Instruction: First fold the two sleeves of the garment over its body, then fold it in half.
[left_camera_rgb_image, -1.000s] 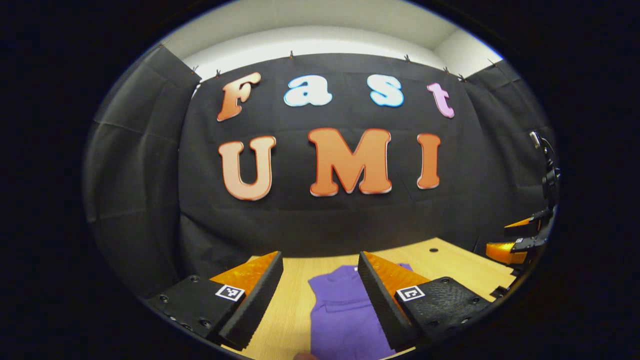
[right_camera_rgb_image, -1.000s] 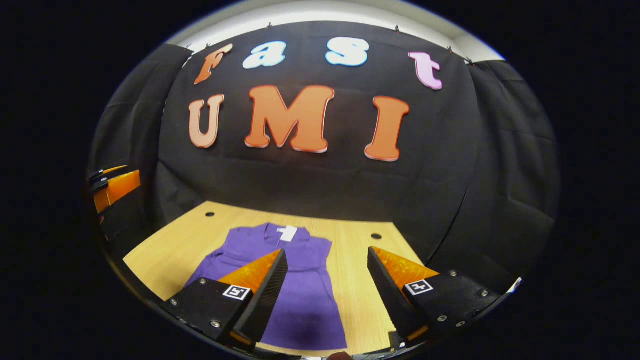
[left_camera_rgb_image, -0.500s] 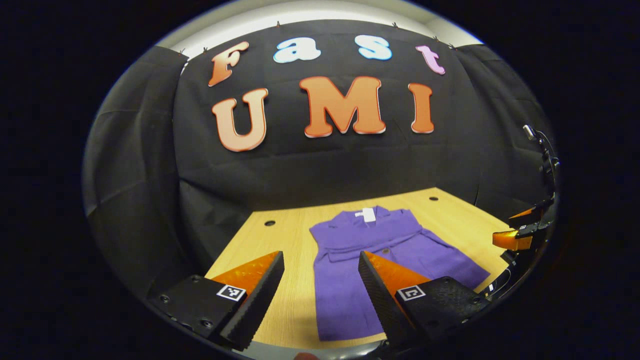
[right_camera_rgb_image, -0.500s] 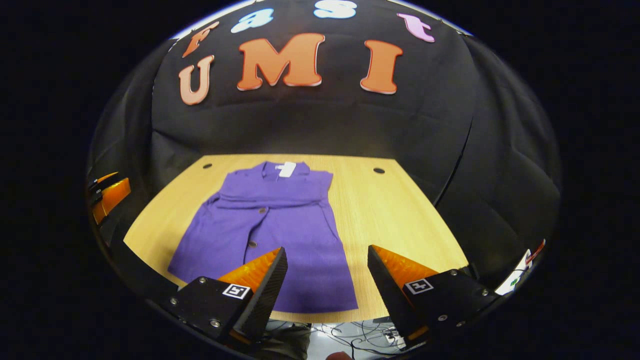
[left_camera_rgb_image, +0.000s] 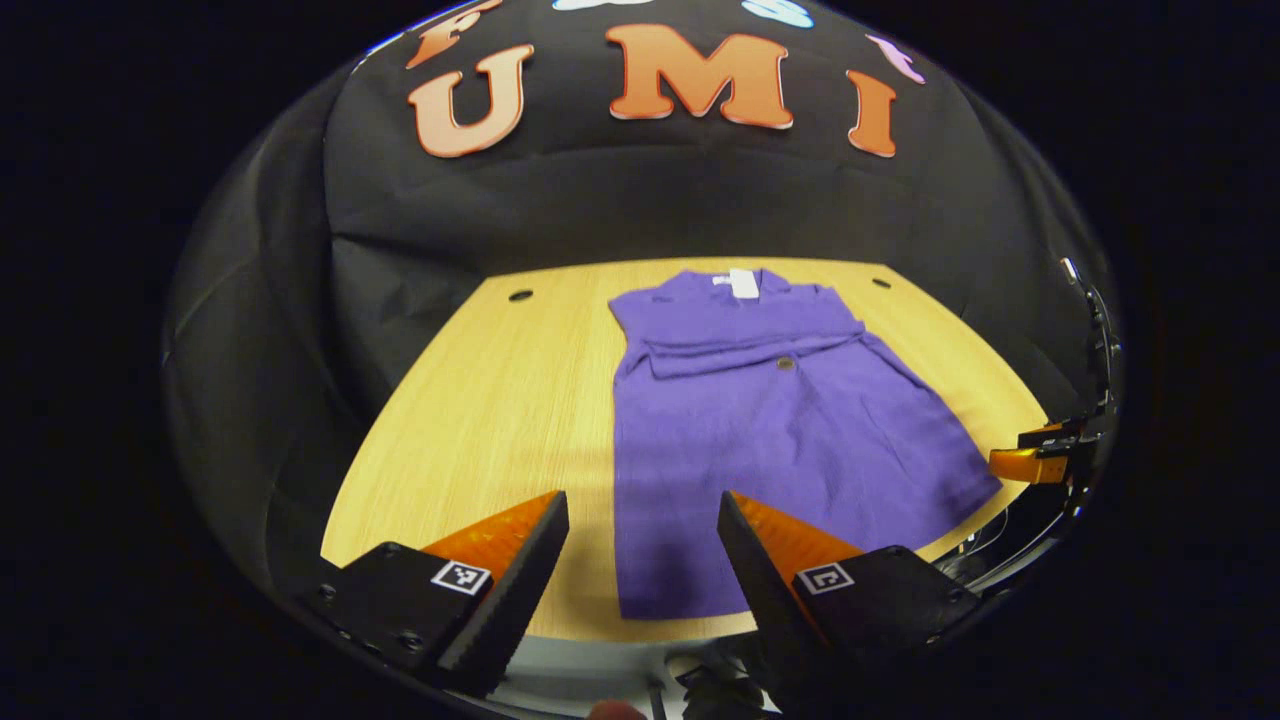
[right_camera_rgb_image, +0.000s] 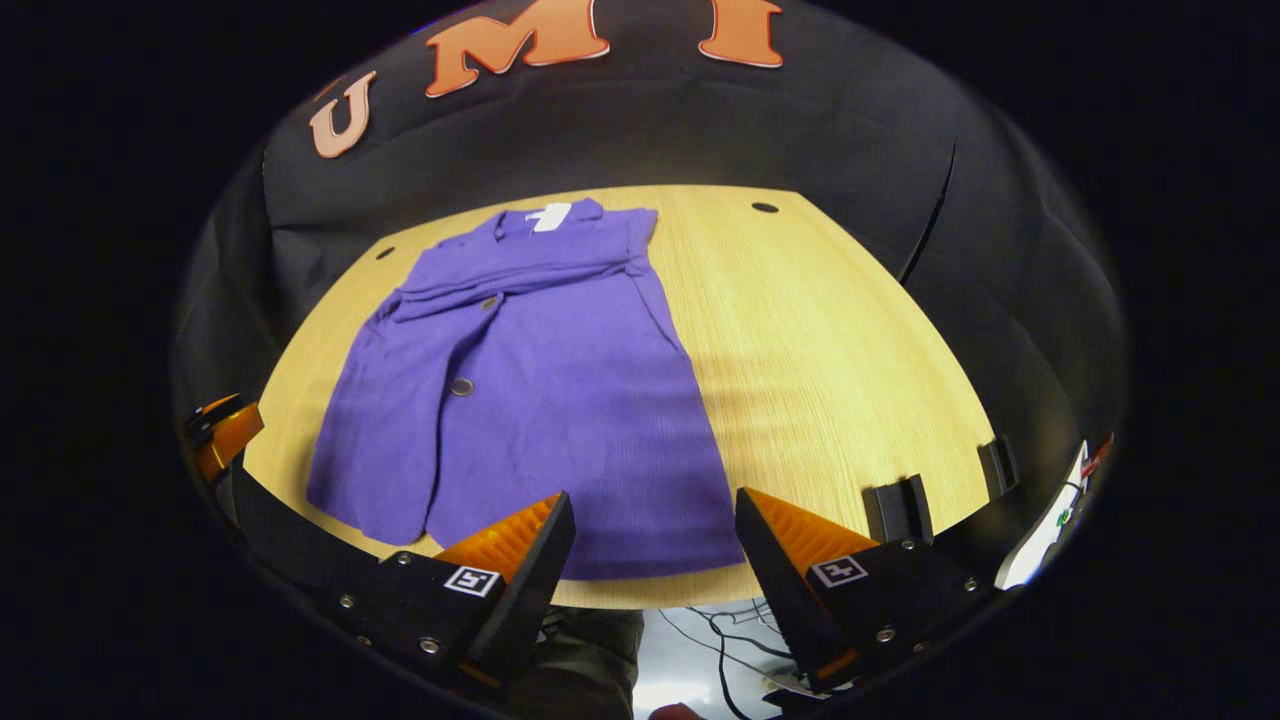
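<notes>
While you hold both above the table's (right_camera_rgb_image: 850, 330) near edge, left gripper (left_camera_rgb_image: 640, 545) and right gripper (right_camera_rgb_image: 655, 545): fingers wide, empty. Garment (right_camera_rgb_image: 540, 380): flat ahead, sleeves folded in, hem nearest fingertips, ready for halving.

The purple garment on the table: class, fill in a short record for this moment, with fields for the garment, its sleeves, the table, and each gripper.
garment: purple garment lying flat on the table, collar end at the far side, hem at the near edge
sleeves: both folded across the upper body
half fold: not yet done
buttons: two visible down the front
table: light wood table, two small holes near the far corners
left gripper: left gripper open, above the near hem, holding nothing
right gripper: right gripper open, above the near hem, holding nothing
</notes>
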